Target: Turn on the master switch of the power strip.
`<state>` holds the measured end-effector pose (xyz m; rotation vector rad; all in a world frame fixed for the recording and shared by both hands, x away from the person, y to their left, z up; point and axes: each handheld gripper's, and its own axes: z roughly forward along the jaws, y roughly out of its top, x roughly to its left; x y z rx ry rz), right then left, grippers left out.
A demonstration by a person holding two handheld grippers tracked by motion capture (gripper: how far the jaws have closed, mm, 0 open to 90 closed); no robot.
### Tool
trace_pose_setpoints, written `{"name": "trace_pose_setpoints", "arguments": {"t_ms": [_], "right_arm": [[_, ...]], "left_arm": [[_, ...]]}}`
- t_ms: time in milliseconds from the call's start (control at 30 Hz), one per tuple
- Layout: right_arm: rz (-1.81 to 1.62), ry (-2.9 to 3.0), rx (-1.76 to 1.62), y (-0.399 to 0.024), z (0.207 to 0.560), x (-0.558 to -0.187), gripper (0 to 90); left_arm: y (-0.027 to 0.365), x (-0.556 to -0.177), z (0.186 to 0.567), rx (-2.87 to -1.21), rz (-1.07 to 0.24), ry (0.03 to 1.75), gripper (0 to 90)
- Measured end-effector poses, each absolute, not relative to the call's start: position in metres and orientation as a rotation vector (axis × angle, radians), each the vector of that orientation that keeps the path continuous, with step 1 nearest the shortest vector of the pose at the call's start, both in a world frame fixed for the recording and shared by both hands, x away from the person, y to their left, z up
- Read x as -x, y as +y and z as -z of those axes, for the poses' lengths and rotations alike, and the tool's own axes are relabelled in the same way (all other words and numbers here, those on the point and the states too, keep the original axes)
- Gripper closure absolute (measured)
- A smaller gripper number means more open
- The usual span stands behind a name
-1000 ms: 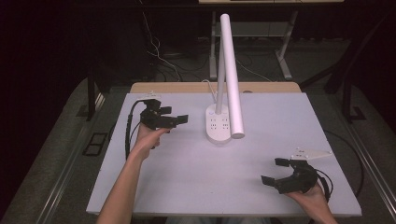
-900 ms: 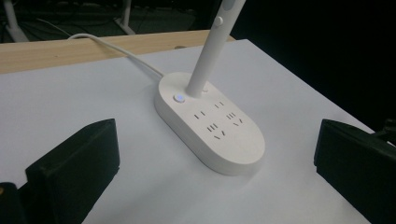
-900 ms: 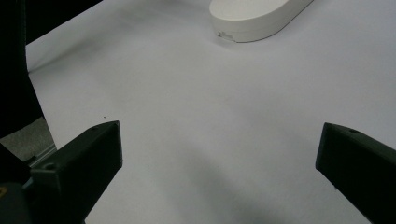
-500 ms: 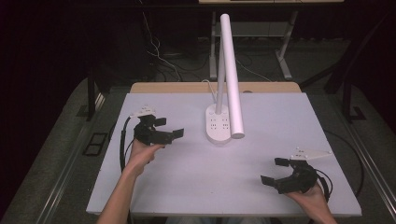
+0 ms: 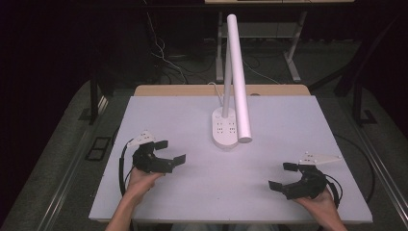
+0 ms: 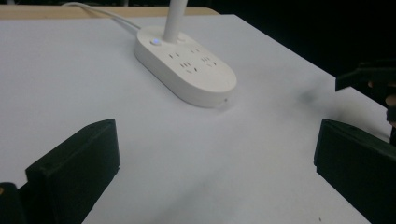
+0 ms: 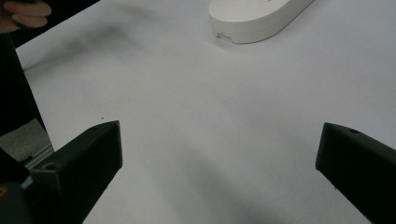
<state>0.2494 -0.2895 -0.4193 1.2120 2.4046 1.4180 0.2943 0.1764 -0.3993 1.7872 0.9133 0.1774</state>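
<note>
Right tool (image 5: 287,176): sat nearest the person, well to the right of the lamp base and short of it, low over the bench; jaws stood wide apart with nothing between them, probably parked while the other hand worked.
Left tool (image 5: 169,152): lay to the left of the base and a little nearer to it than the right one, jaws spread and empty, pointing toward the base; that aim suggested it was the working tool.
Bench (image 5: 173,120): white sheet, bare between both tools and the base, so either had a free path in.
Base (image 5: 225,130): white oval with sockets on top, near the middle of the bench, well apart from both tools; its long axis ran away from the person.
Button (image 6: 156,42): small lit spot at the far end of the base, beside the stem; likely the point a jaw would press.
Stem (image 5: 226,91): rose from the far end of the base.
Head (image 5: 238,79): long white bar leaning forward over the base, its tip hanging just past the near right edge.
Cord (image 6: 100,11): ran from the far end of the base off the back of the bench, kept clear of the hands.
</note>
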Motion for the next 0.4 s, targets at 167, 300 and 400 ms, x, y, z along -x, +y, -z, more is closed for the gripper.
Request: {"name": "trace_pose_setpoints", "arguments": {"t_ms": [167, 300, 400], "right_arm": [[-1.424, 2.399, -1.212, -0.290, 0.419, -0.249, 0.0], [-1.422, 2.406, -1.206, -0.289, 0.420, -0.248, 0.0], [-1.420, 2.411, -1.206, -0.287, 0.421, -0.247, 0.0]], "left_arm": [[0.175, -0.276, 0.412, -1.810, -0.162, 0.905, 0.0], [0.177, -0.266, 0.417, -1.823, -0.167, 0.896, 0.0], [0.179, -0.263, 0.419, -1.820, -0.170, 0.897, 0.0]]}}
